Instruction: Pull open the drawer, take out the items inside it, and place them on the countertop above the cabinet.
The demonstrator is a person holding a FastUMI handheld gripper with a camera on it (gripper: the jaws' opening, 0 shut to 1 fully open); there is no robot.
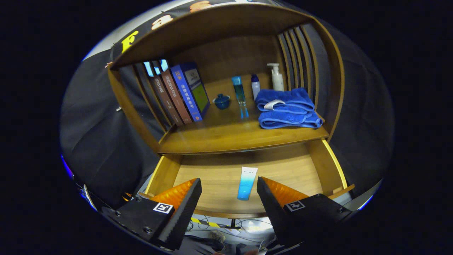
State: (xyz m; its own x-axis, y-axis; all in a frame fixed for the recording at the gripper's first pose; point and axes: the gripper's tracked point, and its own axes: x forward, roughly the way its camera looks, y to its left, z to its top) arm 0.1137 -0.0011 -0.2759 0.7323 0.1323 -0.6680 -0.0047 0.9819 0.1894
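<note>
From the gripper view, the drawer (pixel 226 170) stands pulled out, so its floor is open to reach. A tube (pixel 247 183) lies flat there, between and just ahead of the fingers. The hand-held gripper (pixel 229 193) hangs spread wide and empty, likely lined up to straddle it. Beyond, the tabletop (pixel 226 136) has free room beside folded towels (pixel 287 109) and books (pixel 178 92)

Non-task clutter, shelf area in upper half of frame: row of leaning books (pixel 178 94) at left, small blue lidded pot (pixel 222 101) centre, tall blue bottle (pixel 239 92) just right of it, small white bottle (pixel 255 86), white pump bottle (pixel 276 77) at back right. Loose cables (pixel 212 224) on floor, bottom centre.
</note>
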